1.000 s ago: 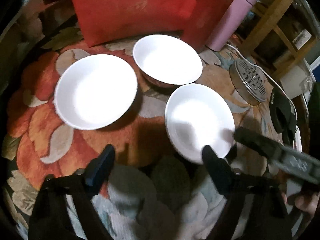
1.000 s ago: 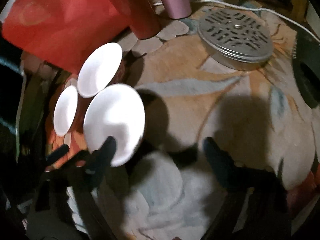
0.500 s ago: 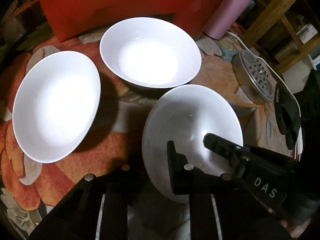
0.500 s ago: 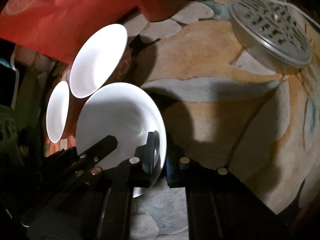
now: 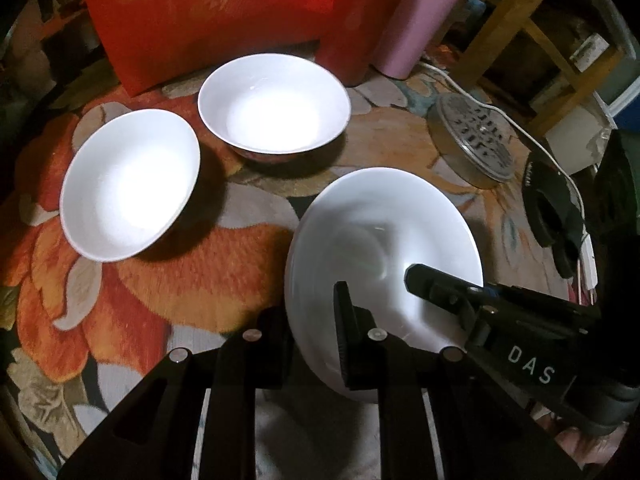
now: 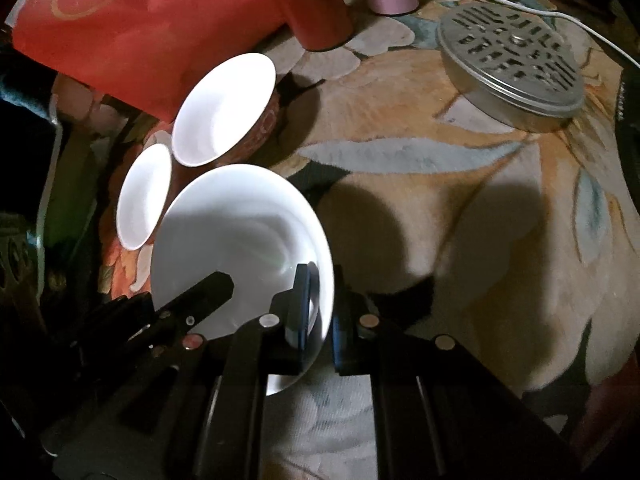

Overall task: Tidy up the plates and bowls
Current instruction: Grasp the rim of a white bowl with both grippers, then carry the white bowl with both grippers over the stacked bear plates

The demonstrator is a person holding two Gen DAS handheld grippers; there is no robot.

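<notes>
Three white dishes: all on the floral cloth (image 5: 208, 280) before you, with the nearest white bowl (image 5: 384, 236) caught between your two grippers
Left gripper (image 5: 316, 332): your jaws pinch the near-left rim of that bowl, one finger inside the dish, the other outside it
Right gripper (image 6: 320, 312): your jaws clamp the bowl's right rim, one pad inside, one outside
Jaw motion: both pairs have just been closing, each with the bowl's rim between them
Far bowl (image 5: 274, 102): sits behind the gripped one, patterned red outside, apart from it
Left dish (image 5: 130, 184): lies well clear of your grip
Background: red bag (image 5: 208, 12), pink tumbler (image 5: 420, 16), perforated metal lid (image 6: 512, 60) and white cable (image 5: 520, 128) at the cloth's far edge
</notes>
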